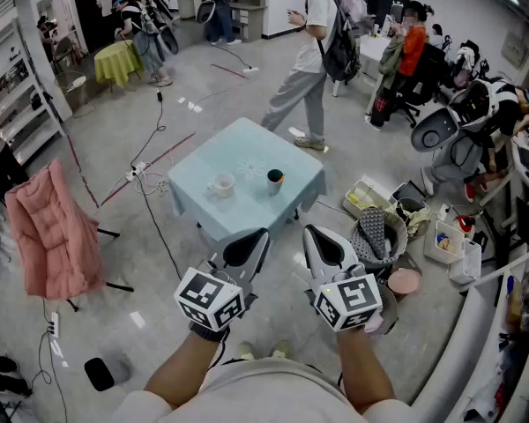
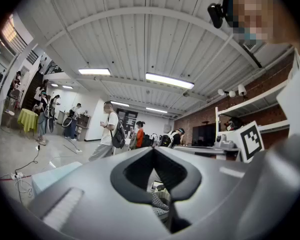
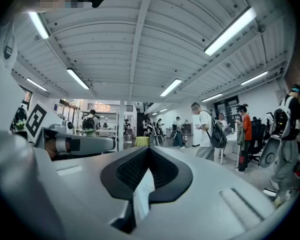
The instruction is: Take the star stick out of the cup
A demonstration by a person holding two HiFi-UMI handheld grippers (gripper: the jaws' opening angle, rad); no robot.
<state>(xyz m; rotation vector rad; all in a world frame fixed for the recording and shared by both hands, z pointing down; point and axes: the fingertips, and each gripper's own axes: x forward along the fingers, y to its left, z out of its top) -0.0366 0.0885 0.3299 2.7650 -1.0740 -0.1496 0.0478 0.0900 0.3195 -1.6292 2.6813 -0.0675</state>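
Observation:
In the head view a small square table (image 1: 247, 161) with a pale blue cloth stands several steps ahead. On it are a dark cup (image 1: 275, 181) with a small orange-yellow tip showing at its rim, and a white cup (image 1: 221, 184) to its left. Whether that tip is the star stick is too small to tell. My left gripper (image 1: 247, 247) and right gripper (image 1: 322, 245) are held side by side short of the table's near edge, both shut and empty. In the gripper views the left gripper (image 2: 153, 150) and right gripper (image 3: 148, 149) point up toward the ceiling and room.
A pink padded garment (image 1: 57, 236) hangs on a stand at left. Cables (image 1: 150, 179) run over the floor beside the table. A mesh basket (image 1: 377, 234) and boxes crowd the right. A person with a backpack (image 1: 313, 55) walks beyond the table.

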